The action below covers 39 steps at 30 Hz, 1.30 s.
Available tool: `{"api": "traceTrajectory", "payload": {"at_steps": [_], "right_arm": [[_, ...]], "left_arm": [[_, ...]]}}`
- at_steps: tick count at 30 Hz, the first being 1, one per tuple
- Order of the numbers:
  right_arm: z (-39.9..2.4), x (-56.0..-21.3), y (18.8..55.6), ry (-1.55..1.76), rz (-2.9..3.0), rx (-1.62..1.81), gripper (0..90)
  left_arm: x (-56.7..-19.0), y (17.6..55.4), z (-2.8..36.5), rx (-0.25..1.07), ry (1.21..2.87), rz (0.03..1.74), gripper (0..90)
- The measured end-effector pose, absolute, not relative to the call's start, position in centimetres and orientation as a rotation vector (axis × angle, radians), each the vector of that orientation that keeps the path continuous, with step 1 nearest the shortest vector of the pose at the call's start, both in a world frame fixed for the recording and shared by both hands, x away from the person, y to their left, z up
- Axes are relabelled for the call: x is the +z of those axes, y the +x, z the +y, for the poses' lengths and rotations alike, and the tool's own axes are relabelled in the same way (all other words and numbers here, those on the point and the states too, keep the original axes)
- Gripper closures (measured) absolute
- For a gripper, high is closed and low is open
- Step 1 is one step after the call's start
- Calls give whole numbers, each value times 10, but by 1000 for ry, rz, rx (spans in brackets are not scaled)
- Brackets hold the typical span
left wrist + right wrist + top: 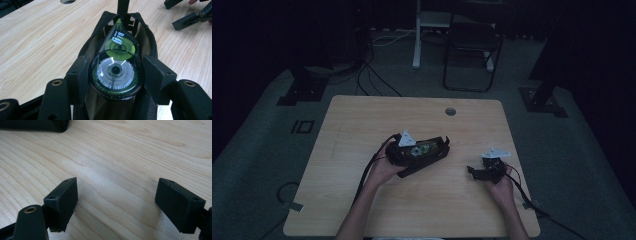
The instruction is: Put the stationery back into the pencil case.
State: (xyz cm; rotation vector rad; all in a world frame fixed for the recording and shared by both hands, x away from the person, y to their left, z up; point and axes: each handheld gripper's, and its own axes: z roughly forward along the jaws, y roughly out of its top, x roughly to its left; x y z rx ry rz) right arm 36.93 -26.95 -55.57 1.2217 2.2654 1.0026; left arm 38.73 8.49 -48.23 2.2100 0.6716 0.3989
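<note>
A teardrop-shaped correction tape dispenser (120,47) with a clear green shell sits between the pads of my left gripper (116,75), which is shut on its round end. The dispenser's narrow tip points into the open mouth of a black zip pouch (147,37) that lies on the wooden table (37,37). In the high view my left gripper (412,150) is at the pouch (437,152) near the table's middle. My right gripper (479,172) rests low over the table to the right, and its pads (62,200) stand wide open over bare wood.
A round cable hole (450,111) sits near the table's far edge. A folding chair (472,45) and a white stand leg (417,35) are on the floor beyond. A dark corner of the pouch (32,125) lies ahead of my right gripper.
</note>
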Motion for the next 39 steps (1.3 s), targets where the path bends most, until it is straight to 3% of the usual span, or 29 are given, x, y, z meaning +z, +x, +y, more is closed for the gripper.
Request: {"api": "traceTrajectory", "payload": {"at_steps": [10, 30, 39], "right_arm": [[-269, -556, 369, 1219, 2267, 1003, 184], [-269, -556, 369, 1219, 2267, 1004, 184], [-269, -556, 369, 1217, 2268, 1003, 184]], "left_arm": [[-484, 388, 85, 381, 2206, 672, 410], [-462, 376, 106, 413, 2117, 701, 164], [-455, 366, 132, 448, 2050, 737, 157]]}}
